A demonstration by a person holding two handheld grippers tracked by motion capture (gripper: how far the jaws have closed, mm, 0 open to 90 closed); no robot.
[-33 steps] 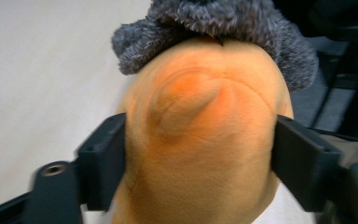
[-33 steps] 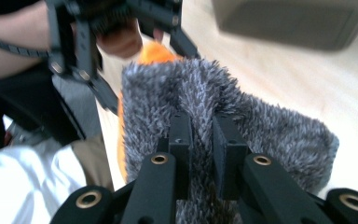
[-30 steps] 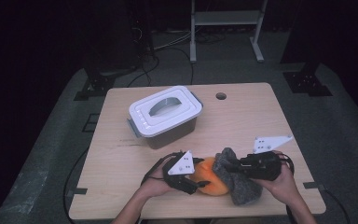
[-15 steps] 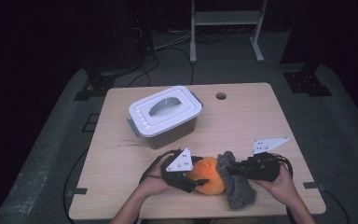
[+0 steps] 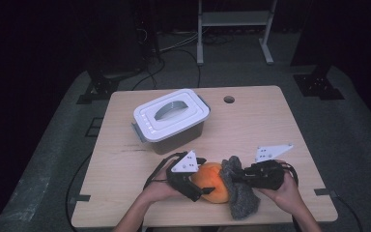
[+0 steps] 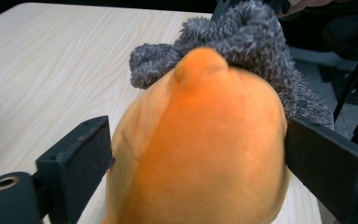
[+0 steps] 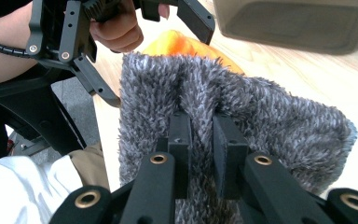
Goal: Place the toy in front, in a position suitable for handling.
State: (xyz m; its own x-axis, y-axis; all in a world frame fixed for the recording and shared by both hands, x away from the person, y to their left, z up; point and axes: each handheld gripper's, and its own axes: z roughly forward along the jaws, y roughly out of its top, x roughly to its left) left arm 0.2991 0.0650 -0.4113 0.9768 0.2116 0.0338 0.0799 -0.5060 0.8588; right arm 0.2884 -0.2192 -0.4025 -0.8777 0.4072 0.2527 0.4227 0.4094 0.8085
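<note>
An orange plush toy [image 5: 216, 182] lies near the table's front edge. My left gripper [image 5: 205, 178] comes at it from the left, and its jaws have just been opening. In the left gripper view the left gripper [image 6: 196, 158] stands open, with the toy [image 6: 200, 140] filling the gap and brushing both pads. A grey fuzzy cloth [image 5: 241, 200] drapes against the toy's right side. My right gripper [image 5: 236, 178] is shut on a fold of it. The right gripper view shows the right gripper [image 7: 203, 123] pinching the cloth [image 7: 261, 116], with the toy [image 7: 182, 46] behind it.
A lidded grey plastic container [image 5: 171, 118] with a white handled lid stands at mid-table, left of centre, behind the toy. The wooden table [image 5: 270, 125] has a small round hole [image 5: 229, 99] near its far edge. Cables and a metal stand lie on the dark floor beyond.
The right gripper and the cloth have edged slightly left toward the toy. The left hand and the toy stay in place.
</note>
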